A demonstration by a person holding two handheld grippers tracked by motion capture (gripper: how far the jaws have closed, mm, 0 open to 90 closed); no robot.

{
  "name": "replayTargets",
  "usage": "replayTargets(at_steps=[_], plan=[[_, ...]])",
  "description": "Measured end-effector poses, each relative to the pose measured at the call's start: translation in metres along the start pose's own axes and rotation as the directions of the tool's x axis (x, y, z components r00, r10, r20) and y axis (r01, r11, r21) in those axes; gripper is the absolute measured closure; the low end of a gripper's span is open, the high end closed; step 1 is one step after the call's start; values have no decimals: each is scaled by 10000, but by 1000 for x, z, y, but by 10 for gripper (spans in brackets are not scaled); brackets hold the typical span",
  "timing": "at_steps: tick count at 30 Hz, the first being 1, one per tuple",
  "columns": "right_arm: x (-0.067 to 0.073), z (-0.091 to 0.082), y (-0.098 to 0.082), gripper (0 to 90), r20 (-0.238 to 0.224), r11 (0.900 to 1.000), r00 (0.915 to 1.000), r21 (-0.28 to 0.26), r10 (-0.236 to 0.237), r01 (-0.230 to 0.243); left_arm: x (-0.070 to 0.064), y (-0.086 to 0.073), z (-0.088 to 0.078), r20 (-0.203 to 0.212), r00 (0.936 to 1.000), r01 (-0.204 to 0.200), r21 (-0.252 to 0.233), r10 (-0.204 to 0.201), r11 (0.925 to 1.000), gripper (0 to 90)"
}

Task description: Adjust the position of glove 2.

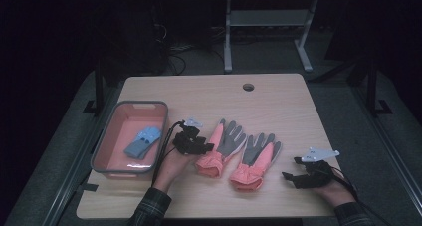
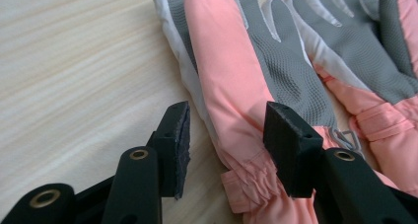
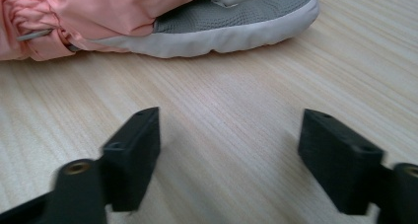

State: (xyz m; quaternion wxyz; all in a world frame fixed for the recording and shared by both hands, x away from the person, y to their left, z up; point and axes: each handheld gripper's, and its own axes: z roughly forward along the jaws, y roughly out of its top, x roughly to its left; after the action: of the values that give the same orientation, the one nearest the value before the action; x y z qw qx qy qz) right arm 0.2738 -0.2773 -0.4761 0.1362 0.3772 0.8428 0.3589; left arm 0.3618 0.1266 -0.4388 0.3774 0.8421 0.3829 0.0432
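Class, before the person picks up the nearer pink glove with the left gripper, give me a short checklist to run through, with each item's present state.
1. Left gripper jaws open: ok.
2. Jaws straddle the left glove near its cuff: ok.
3. Jaws closed on the glove: not ok.
4. Right gripper open, holding nothing: ok.
5. Right glove apart from the right gripper: ok.
6. Bin has room beside the blue item: ok.

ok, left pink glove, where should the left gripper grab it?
Probably the gathered cuff of the left glove. It lies flat, palm up, cuff toward the person, and the left gripper is open with its jaws already straddling that cuff edge. Come in low from the near-left side and pinch there.
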Motion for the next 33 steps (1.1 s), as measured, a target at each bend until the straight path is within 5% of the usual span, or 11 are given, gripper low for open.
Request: replayTargets(at_steps=[5, 9, 17, 33], plan=[[1, -7, 6, 645, -324, 9996, 9994, -285, 79, -88, 1, -2, 3, 205, 9998, -86, 103, 84, 9999, 535], [8, -7, 12, 855, -750, 9992, 9971, -393, -146, 117, 1, -5, 9, 558, 9984, -129, 220, 116, 9997, 638], [25, 9, 20, 900, -1507, 9977, 9865, 105, -644, 668, -4, -3, 13, 488, 9981, -391, 409, 371, 9984, 863], [41, 26, 38, 900, -1799, 9951, 9788, -61, -980, 985, -14, 16, -20, 399, 9953, -877, -135, 882, 9961, 878]])
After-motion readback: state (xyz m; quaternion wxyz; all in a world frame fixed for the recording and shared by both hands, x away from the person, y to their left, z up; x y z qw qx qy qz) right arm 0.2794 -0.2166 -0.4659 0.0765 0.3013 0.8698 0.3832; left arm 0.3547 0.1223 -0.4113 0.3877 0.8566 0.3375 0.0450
